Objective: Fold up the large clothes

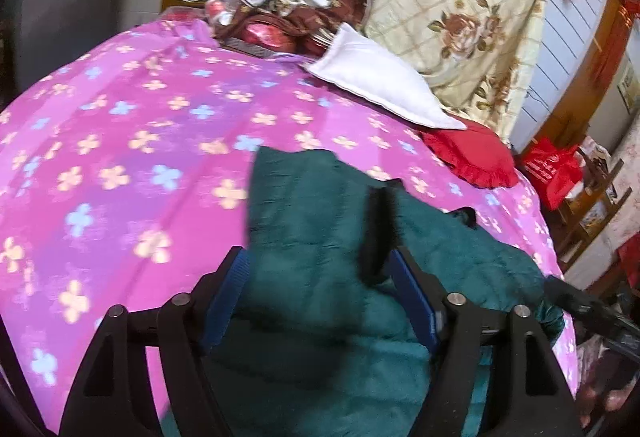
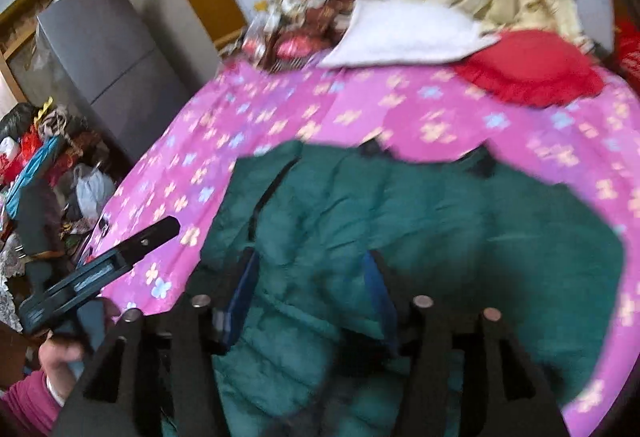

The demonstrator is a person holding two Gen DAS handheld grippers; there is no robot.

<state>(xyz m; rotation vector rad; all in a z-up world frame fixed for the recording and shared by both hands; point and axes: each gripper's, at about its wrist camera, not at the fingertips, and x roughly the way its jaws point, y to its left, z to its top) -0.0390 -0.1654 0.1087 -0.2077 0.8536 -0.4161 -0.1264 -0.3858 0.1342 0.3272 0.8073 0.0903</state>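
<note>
**Bed layout**

Jacket lies on the bedspread at the near edge. Beyond it, to the right, a cushion; the pillow overlaps its far side. Hanging blanket behind both.

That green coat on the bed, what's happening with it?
A person holds two tongs over a dark green quilted coat spread on a pink flowered bedcover. The left tongs and the right tongs both stand open with the coat's fabric between their fingers, gripping nothing. A white pillow and a red cushion lie beyond.
</note>
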